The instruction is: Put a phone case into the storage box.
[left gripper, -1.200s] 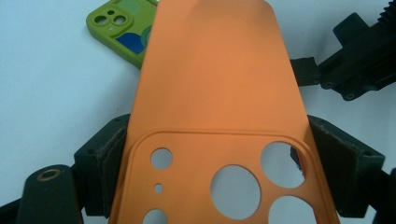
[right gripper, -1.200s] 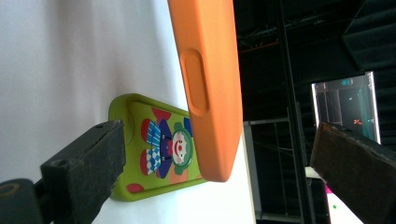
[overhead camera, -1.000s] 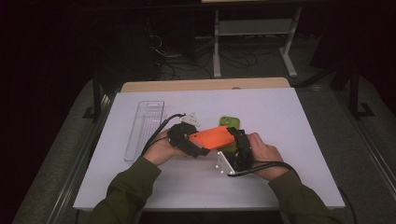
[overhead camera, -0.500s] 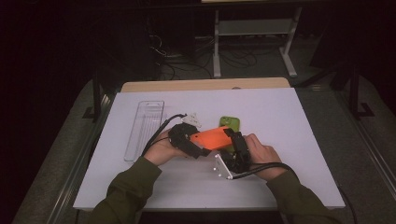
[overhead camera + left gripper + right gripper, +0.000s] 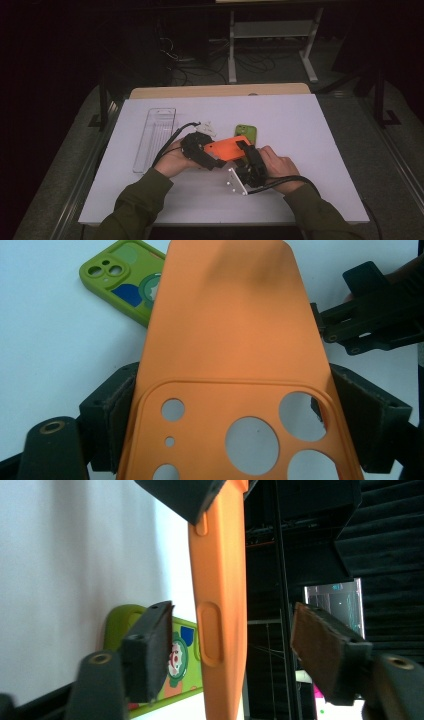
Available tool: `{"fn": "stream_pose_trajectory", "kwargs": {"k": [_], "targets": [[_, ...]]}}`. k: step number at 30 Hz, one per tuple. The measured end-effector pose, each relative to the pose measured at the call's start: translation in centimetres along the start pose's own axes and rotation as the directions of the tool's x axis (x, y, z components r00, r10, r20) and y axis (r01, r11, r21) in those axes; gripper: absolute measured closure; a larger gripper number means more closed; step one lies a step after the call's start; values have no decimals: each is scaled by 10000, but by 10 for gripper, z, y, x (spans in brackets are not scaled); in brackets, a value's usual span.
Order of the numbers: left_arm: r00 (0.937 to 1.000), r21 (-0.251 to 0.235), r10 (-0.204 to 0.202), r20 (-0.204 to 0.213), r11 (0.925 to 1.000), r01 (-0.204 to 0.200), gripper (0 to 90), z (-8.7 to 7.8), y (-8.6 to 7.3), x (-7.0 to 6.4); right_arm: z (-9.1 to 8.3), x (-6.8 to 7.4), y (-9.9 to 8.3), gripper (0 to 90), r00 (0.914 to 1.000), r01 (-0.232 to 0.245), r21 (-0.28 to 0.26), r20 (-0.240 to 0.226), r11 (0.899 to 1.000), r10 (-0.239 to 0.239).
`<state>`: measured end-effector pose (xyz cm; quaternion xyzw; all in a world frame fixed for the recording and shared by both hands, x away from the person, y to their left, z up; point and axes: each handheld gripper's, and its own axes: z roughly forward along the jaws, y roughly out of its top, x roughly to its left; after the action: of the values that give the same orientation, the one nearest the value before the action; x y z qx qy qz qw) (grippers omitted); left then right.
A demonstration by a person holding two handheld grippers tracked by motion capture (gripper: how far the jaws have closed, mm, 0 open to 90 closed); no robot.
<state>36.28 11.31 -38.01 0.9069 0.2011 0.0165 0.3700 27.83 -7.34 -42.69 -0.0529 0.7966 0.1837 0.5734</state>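
The right gripper [image 5: 246, 152] has closed in around the held orange case [image 5: 227, 149].

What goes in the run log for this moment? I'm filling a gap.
left gripper: shut on orange phone case | right gripper: open, jaws either side of case edge | green phone case: flat on table

Phone case [image 5: 230, 335] plain orange. Second phone case [image 5: 125, 282] lime green, blue and dark-green patches. Jaws black. Counter [image 5: 310, 125] pale lilac-white. Sleeves [image 5: 135, 205] olive.
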Motion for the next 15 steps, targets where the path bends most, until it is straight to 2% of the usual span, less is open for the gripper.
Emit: {"fn": "stream_pose_trajectory", "kwargs": {"k": [7, 15], "targets": [[10000, 0, -32, 32, 10000, 32, 159, 0, 0, -1, 0, 2, 1, 443, 9997, 153, -200, 183, 9997, -149], [10000, -11, -31, 67, 10000, 31, 160, 1, 0, -1, 0, 4, 2, 545, 9997, 228, -178, 107, 9996, -227]]}}
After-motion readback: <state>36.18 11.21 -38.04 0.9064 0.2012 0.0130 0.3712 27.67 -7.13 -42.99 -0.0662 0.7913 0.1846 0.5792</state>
